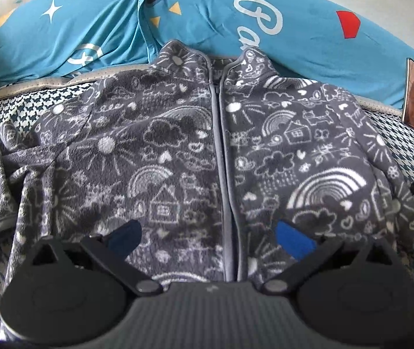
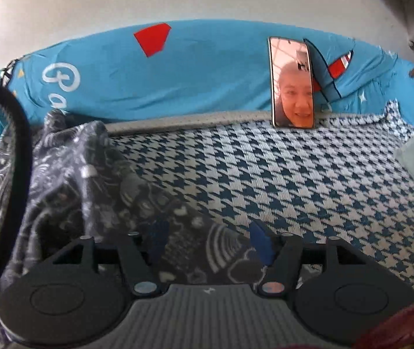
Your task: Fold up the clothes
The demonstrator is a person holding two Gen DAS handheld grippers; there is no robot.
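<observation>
A grey fleece jacket point(image 1: 207, 151) printed with white doodles lies front-up and zipped on the houndstooth bedspread point(image 2: 294, 180), its collar toward the blue patterned bedding point(image 1: 105, 29) bunched along the far edge. The left gripper point(image 1: 210, 238) hovers over the jacket's lower front, its blue-tipped fingers point(image 1: 294, 241) spread wide to either side of the zip, grasping nothing. The right gripper point(image 2: 211, 242) sits low over the jacket's sleeve on that side, fingers point(image 2: 261, 244) parted with the sleeve cloth lying between them, not clenched. Beyond the jacket's right shoulder a phone point(image 2: 293, 83) stands propped upright against the blue bedding, screen lit.
</observation>
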